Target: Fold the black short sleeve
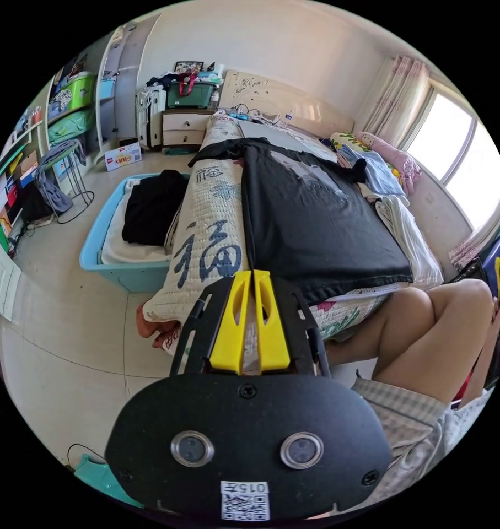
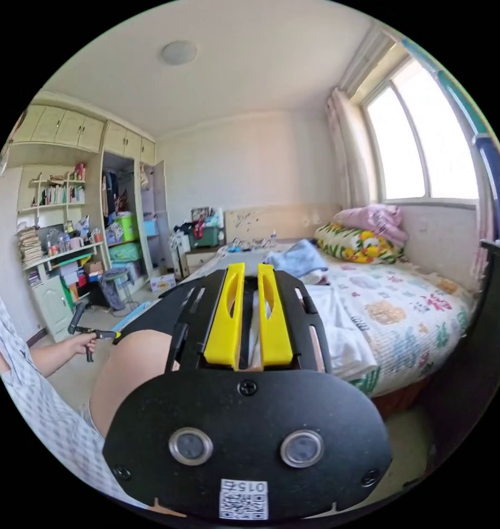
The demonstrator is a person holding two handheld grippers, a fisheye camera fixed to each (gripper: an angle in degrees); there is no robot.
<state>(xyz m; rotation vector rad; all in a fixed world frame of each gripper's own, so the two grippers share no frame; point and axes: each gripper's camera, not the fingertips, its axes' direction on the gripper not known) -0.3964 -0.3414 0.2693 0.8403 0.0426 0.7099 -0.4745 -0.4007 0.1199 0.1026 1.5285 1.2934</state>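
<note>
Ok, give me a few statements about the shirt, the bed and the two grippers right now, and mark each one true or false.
1. The black shirt lies spread flat on the bed. True.
2. The left gripper grips the shirt's hem. False: its jaws are nearly closed on nothing, short of the hem.
3. A blue bin beside the bed holds dark clothes. True.
4. The right gripper holds a white towel. False: it holds nothing.
5. A pink blanket sits near the window. True.

Left gripper (image 1: 251, 275) and right gripper (image 2: 250, 270) — yellow jaws nearly together, gripping nothing; a hand (image 2: 81, 344) holds the left gripper's handle.
</note>
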